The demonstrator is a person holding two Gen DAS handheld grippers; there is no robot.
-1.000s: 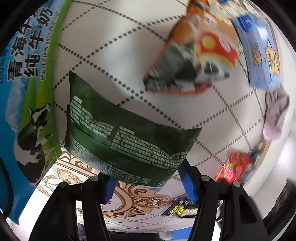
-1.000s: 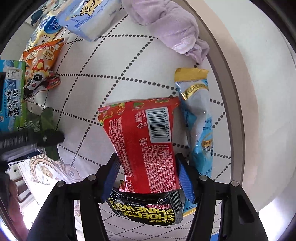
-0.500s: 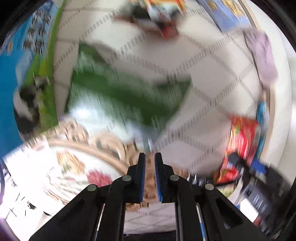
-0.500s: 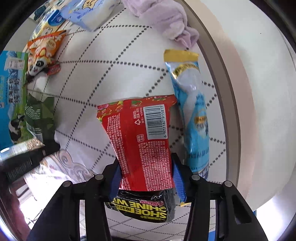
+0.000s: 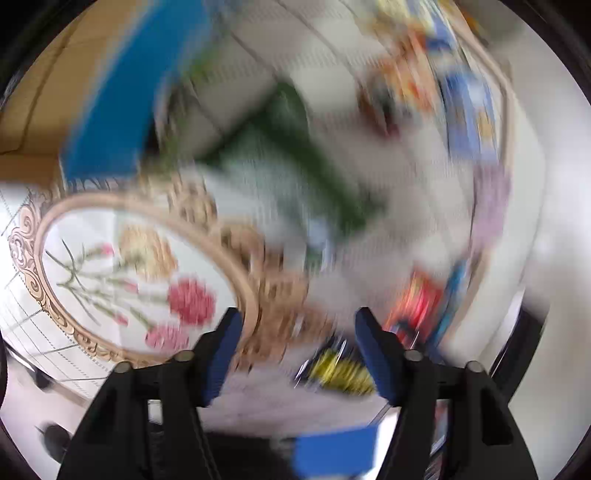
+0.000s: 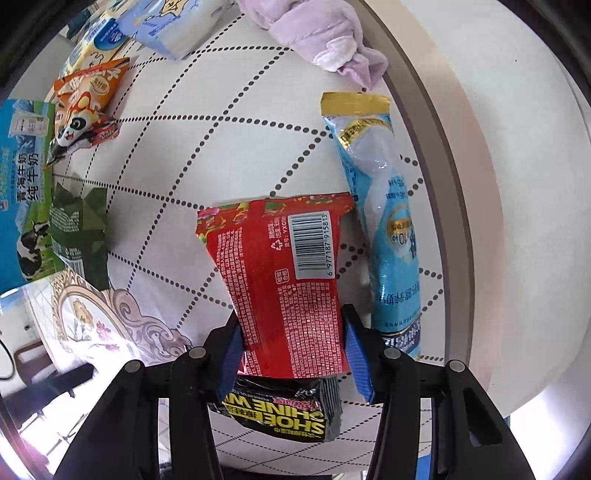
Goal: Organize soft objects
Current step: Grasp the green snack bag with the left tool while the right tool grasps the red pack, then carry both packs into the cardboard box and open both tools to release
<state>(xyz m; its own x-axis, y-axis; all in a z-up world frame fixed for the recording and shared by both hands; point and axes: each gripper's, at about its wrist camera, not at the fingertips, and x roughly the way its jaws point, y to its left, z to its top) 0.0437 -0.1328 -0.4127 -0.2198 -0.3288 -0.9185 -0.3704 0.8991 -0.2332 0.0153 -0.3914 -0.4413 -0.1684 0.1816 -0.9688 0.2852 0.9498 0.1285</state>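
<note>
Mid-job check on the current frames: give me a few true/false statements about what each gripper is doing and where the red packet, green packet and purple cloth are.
1. The right gripper has its jaws around the red packet. True.
2. The left gripper grips the green packet. False: its jaws are open and hold nothing; the packet lies on the dotted mat.
3. The purple cloth lies beside the milk carton. False: it lies at the far edge of the mat.
4. A light blue tube packet lies right of the red packet. True.

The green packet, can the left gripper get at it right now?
Probably yes. The left gripper is open and empty, and the green packet lies ahead with nothing on it, though that view is blurred.
</note>
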